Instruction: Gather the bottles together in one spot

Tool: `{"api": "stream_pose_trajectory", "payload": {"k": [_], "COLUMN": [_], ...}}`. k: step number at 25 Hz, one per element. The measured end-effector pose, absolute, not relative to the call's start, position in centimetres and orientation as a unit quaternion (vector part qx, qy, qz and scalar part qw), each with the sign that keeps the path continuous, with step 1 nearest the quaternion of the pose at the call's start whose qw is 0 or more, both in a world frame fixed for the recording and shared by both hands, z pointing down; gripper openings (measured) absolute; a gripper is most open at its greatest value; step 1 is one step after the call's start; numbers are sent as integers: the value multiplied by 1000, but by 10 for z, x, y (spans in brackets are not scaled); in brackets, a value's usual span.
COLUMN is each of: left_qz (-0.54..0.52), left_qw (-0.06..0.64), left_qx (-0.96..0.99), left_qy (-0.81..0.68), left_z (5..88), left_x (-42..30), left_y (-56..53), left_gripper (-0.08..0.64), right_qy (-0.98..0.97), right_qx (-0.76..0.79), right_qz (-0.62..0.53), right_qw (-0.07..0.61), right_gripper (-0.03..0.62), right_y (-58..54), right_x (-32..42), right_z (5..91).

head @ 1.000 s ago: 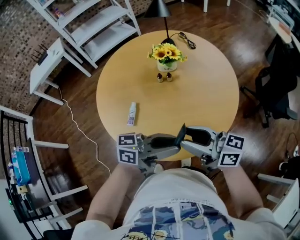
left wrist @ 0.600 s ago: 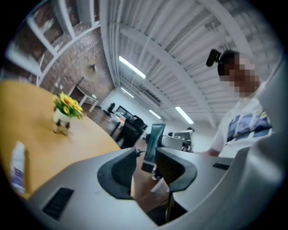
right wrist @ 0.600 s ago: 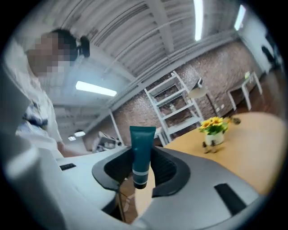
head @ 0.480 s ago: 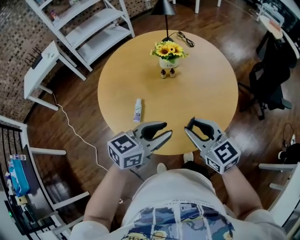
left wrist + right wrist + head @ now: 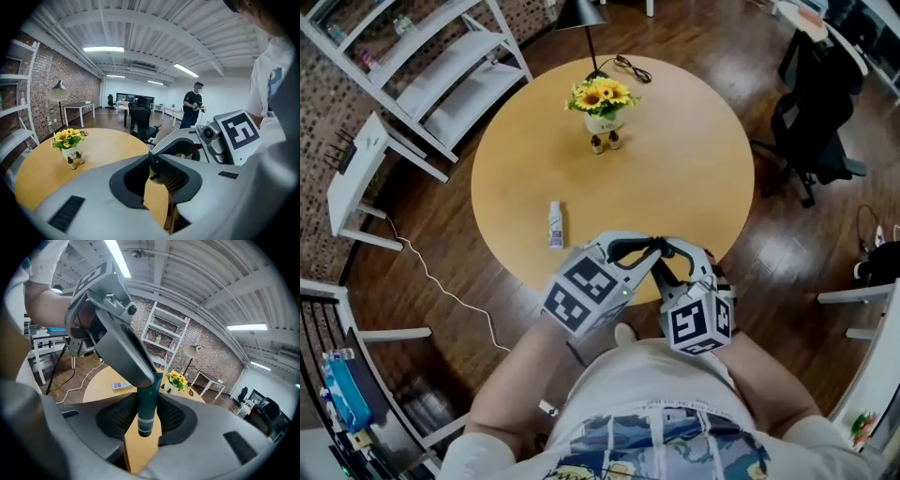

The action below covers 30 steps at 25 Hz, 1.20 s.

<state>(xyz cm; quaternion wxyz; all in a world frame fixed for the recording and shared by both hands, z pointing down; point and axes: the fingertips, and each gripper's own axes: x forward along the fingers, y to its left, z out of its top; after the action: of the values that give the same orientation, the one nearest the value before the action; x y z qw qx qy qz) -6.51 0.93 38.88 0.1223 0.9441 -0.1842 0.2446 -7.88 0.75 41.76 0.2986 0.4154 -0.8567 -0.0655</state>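
Observation:
A dark green bottle (image 5: 147, 401), slim like a tube, stands cap down between the jaws of my right gripper (image 5: 145, 423), which is shut on it. My left gripper (image 5: 151, 162) reaches across from the left, and its jaws are closing on the bottle's thin dark upper end (image 5: 151, 165). In the head view the left gripper (image 5: 647, 246) and the right gripper (image 5: 664, 255) meet tip to tip above the table's near edge, and the bottle is hidden there. A white bottle (image 5: 554, 225) lies on its side on the round wooden table (image 5: 675, 169), left of the grippers.
A sunflower pot (image 5: 602, 101) with two small figures stands at the table's far side, with a lamp base and cable (image 5: 619, 64) behind it. White shelves (image 5: 422, 75) stand at the far left and an office chair (image 5: 811, 122) at the right. A person (image 5: 192, 108) stands far off.
The two grippers were apart half a second ago and have come together tip to tip. The left jaws have narrowed. The head view has shifted, so the table sits further left.

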Motion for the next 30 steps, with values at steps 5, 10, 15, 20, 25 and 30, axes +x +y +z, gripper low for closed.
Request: {"api": "stream_pose_trajectory", "payload": {"k": [5, 10, 15, 20, 25, 30], "left_qz": [262, 305, 331, 329, 340, 365], "left_qw": [139, 116, 127, 172, 200, 215], "left_qx": [940, 921, 886, 841, 796, 767], "left_qy": [-170, -212, -299, -394, -459, -482], "left_z": [394, 411, 439, 478, 521, 553], "left_x": [-39, -17, -8, -13, -17, -21], "left_y": [-23, -97, -198, -292, -357, -398], "left_gripper": [37, 35, 35, 35, 35, 35], "right_qy": [-866, -876, -881, -883, -885, -882], "right_qx": [411, 402, 390, 381, 366, 364], "right_qz": [-48, 22, 89, 131, 149, 161], "right_qw": [282, 265, 254, 241, 247, 254], "right_gripper": [153, 230, 229, 228, 227, 227], "right_y": [-23, -56, -90, -117, -134, -154], "right_x": [-46, 22, 92, 140, 172, 201], "right_z": [425, 448, 465, 481, 503, 514]}}
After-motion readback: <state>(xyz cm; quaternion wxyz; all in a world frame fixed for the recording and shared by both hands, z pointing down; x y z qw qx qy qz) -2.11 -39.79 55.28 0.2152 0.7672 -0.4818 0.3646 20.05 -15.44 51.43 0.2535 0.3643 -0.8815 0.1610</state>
